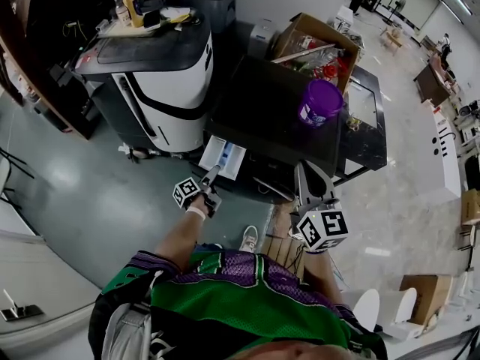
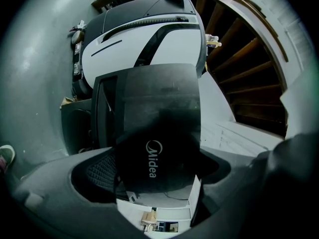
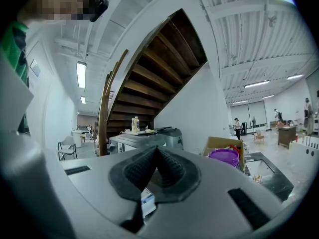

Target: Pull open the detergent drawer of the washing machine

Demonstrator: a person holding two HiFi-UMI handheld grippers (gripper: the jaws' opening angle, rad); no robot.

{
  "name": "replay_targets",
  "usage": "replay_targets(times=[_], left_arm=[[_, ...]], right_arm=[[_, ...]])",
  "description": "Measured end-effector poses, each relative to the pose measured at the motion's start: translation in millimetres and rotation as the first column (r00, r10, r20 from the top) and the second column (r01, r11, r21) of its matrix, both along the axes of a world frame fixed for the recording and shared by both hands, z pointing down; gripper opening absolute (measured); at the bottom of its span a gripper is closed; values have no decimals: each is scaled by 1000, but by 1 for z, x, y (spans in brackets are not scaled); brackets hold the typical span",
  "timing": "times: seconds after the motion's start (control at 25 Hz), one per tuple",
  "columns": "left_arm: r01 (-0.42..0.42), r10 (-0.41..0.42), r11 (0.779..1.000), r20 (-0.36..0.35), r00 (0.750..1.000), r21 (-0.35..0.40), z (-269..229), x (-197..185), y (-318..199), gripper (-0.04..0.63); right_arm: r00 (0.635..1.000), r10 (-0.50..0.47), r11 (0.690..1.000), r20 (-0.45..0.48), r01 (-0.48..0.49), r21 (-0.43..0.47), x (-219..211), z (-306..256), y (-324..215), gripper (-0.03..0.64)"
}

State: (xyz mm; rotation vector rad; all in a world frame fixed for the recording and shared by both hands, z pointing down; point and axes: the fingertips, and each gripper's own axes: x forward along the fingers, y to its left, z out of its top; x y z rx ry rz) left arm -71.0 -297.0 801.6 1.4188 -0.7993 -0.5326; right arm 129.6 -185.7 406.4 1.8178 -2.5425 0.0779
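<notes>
While I stand at the near side of the dark washing machine (image 1: 285, 118), my left gripper (image 1: 211, 177) has its jaws closed on the dark front of the detergent drawer (image 1: 223, 158); the white drawer sticks out at the machine's near left corner; my right gripper (image 3: 157, 153) is held up, jaws pressed together on nothing; a purple tub (image 1: 321, 102) sits on top of the machine.

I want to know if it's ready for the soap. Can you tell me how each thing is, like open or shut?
detergent drawer: pulled out, open.
left gripper: shut on the detergent drawer's front.
right gripper: shut, holding nothing.
purple tub: upright on the washing machine.
cardboard box: open at the top.
</notes>
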Motion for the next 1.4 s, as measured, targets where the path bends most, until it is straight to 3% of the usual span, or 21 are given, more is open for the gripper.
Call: replay_targets(times=[0.36,0.76,0.84,1.0,1.2,1.28,1.4], left_arm=[[-85,79,993,70,994,87,-13,-8,12,456],[-141,130,963,62,990,230,-49,-37,42,456],[-153,130,954,104,986,260,-58,-45,48,456],[-258,162,901,281,946,348,-86,-52,60,456],[-341,128,845,464,877,411,-124,-55,68,456],[-373,117,820,511,851,434,-146,-48,72,456],[-381,83,793,535,841,476,-179,-36,78,456]], right_arm=[[1000,-17,1000,-3,17,-3,-13,3,2,0],[1000,-1,1000,-11,1,-17,-21,3,10,0],[1000,5,1000,-17,-6,-30,-19,5,10,0],[1000,9,999,-21,-10,-52,-10,10,8,0],[999,-47,997,-15,46,-66,-4,10,-3,0],[997,-74,995,-14,72,-70,-1,9,-8,0],[994,-112,991,0,111,-70,8,5,-13,0]])
